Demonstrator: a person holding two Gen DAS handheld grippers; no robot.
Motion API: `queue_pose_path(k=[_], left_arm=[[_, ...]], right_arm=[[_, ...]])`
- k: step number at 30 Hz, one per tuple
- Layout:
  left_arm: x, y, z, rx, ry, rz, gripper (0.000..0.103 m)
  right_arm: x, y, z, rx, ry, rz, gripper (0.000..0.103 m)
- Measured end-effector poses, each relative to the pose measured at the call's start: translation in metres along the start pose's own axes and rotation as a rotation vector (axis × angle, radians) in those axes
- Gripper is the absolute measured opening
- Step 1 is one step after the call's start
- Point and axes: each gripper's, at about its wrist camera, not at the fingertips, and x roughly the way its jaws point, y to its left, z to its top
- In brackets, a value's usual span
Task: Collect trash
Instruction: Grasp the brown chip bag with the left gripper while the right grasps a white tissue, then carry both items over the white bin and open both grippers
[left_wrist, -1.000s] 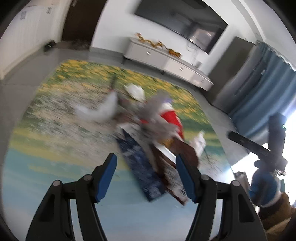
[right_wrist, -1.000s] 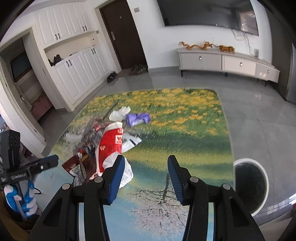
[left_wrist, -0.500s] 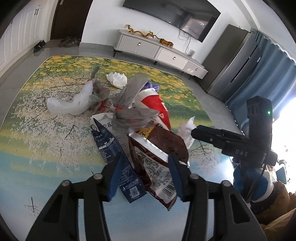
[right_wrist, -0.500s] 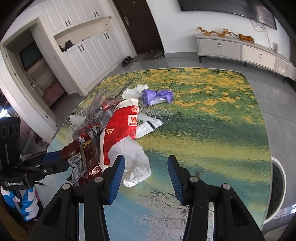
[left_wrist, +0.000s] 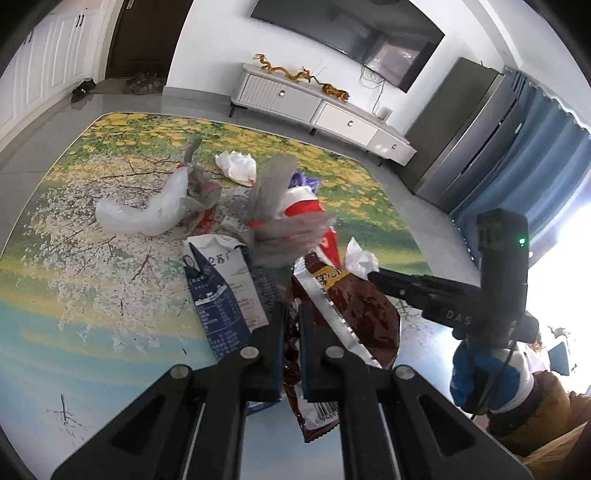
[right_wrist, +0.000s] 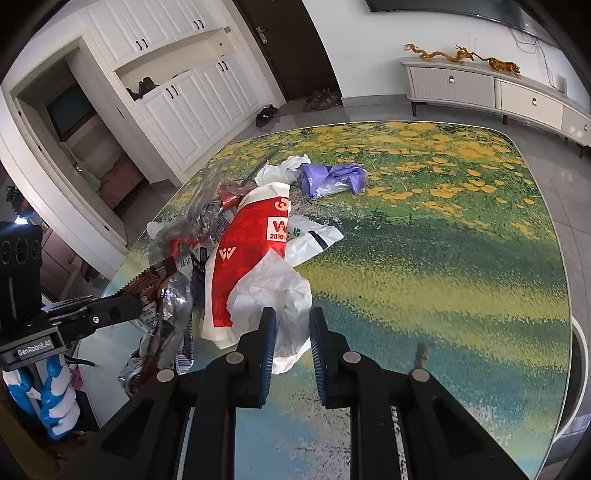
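A heap of trash lies on the painted glass table (right_wrist: 424, 258). My left gripper (left_wrist: 291, 314) is shut on a brown snack wrapper (left_wrist: 354, 306), next to a dark blue carton (left_wrist: 225, 291). My right gripper (right_wrist: 290, 321) has its jaws narrowed around a crumpled white plastic bag (right_wrist: 273, 291), which fills the gap between them. A red and white bag (right_wrist: 251, 240), a purple bag (right_wrist: 332, 177), a clear plastic bag (left_wrist: 147, 210) and grey foil wrappers (left_wrist: 284, 229) lie in the heap.
The other gripper (left_wrist: 443, 295) shows at the right of the left wrist view. A white TV cabinet (left_wrist: 314, 107) stands by the far wall. White cupboards (right_wrist: 177, 99) and a dark door (right_wrist: 288, 48) are beyond the table. A round bin opening (right_wrist: 580, 376) sits past the table's right edge.
Both grippers moved in toward the heap and narrowed. The left jaws closed on the brown snack wrapper. The right jaws closed around the white plastic bag.
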Motion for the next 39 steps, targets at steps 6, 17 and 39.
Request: queue_pose_path(k=[6, 17, 39], left_arm=[[-0.009, -0.005, -0.002, 0.002, -0.021, -0.01, 0.006], [-0.023, -0.013, -0.003, 0.01, -0.038, -0.051, 0.006], [0.029, -0.129, 0.057, 0.228, 0.028, -0.09, 0.006]], right_arm=[[-0.008, 0.001, -0.003, -0.006, -0.013, -0.012, 0.015], [-0.027, 0.003, -0.005, -0.009, -0.058, -0.024, 0.007], [-0.18, -0.105, -0.037, 0.178, -0.32, -0.282, 0.007]])
